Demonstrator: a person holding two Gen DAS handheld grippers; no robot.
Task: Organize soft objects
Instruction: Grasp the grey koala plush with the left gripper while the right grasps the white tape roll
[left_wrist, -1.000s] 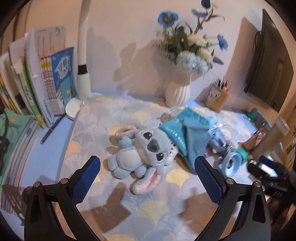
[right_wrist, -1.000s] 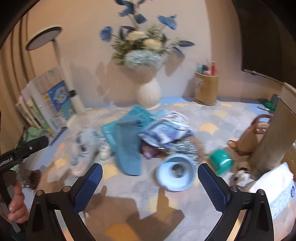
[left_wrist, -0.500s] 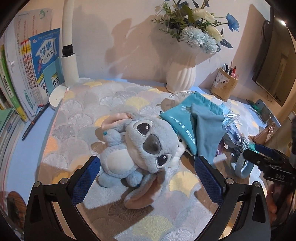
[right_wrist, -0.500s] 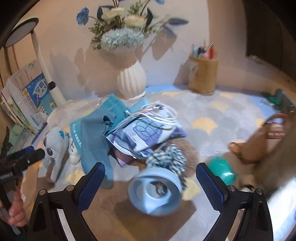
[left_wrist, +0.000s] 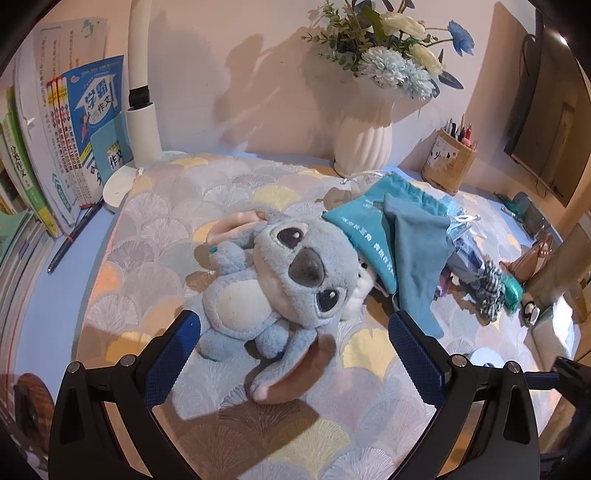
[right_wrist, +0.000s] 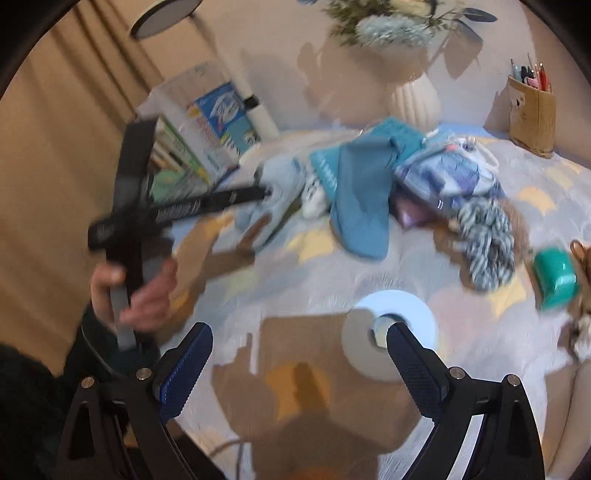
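Observation:
A blue plush toy (left_wrist: 273, 280) lies on the patterned mat (left_wrist: 177, 206), also seen blurred in the right wrist view (right_wrist: 273, 195). My left gripper (left_wrist: 291, 347) is open, its jaws either side of the plush's lower ear. Teal drawstring pouches (left_wrist: 399, 236) lie right of the plush, overlapping a printed pouch (right_wrist: 443, 177) and a checked scrunchie (right_wrist: 487, 240). My right gripper (right_wrist: 299, 362) is open and empty, above the mat beside a pale blue round object (right_wrist: 402, 332).
A white vase of flowers (left_wrist: 364, 140) and a pen holder (left_wrist: 448, 162) stand at the back. Books (left_wrist: 70, 140) and a lamp base (left_wrist: 122, 184) line the left. A teal container (right_wrist: 556, 277) and a brown bag (left_wrist: 532, 258) sit at the right.
My left gripper has moved closer to the plush, which now sits between its fingers. My right gripper has pulled back and swung left, so the round object sits by its right finger.

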